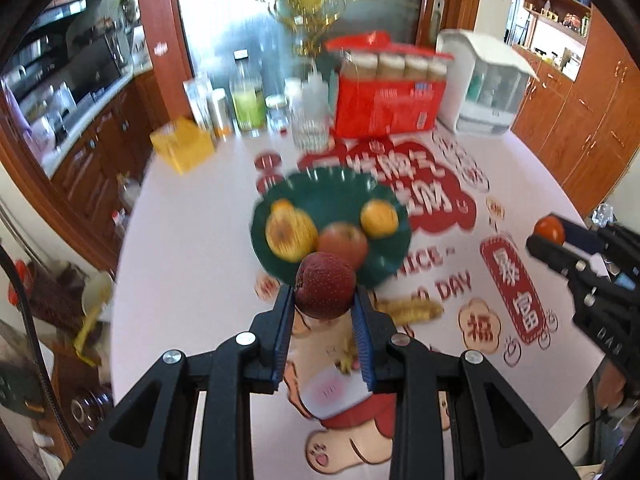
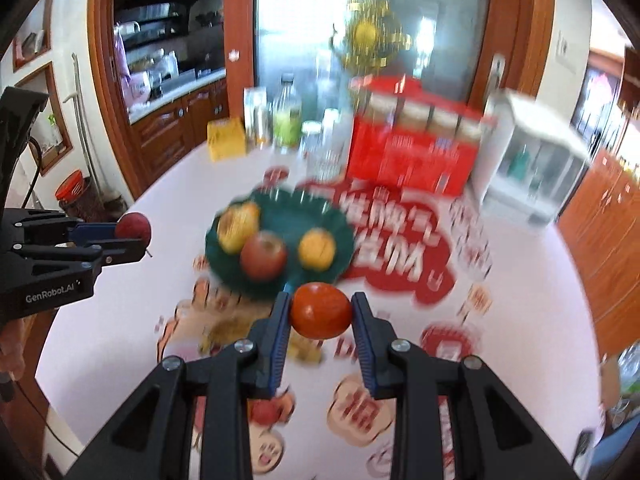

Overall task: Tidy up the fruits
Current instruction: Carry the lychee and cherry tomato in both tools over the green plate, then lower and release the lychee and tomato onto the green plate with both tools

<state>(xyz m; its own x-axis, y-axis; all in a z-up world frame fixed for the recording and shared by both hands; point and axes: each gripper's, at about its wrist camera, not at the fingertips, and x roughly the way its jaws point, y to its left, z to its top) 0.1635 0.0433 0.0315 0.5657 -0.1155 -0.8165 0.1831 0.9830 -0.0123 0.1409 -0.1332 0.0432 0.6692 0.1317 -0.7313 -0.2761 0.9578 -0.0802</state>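
The near half of the round white table with red printed decorations is left largely bare, so open room is offered there and to the left of the dark green scalloped plate. The plate's front is taken up by a red apple, a mottled yellow fruit and a small orange; bare green is seen only at its back. Passage behind is blocked by a row of clear bottles and jars, a yellow box, a red carton of jars and a white lidded container. A yellowish knobbly piece lies just before the plate.
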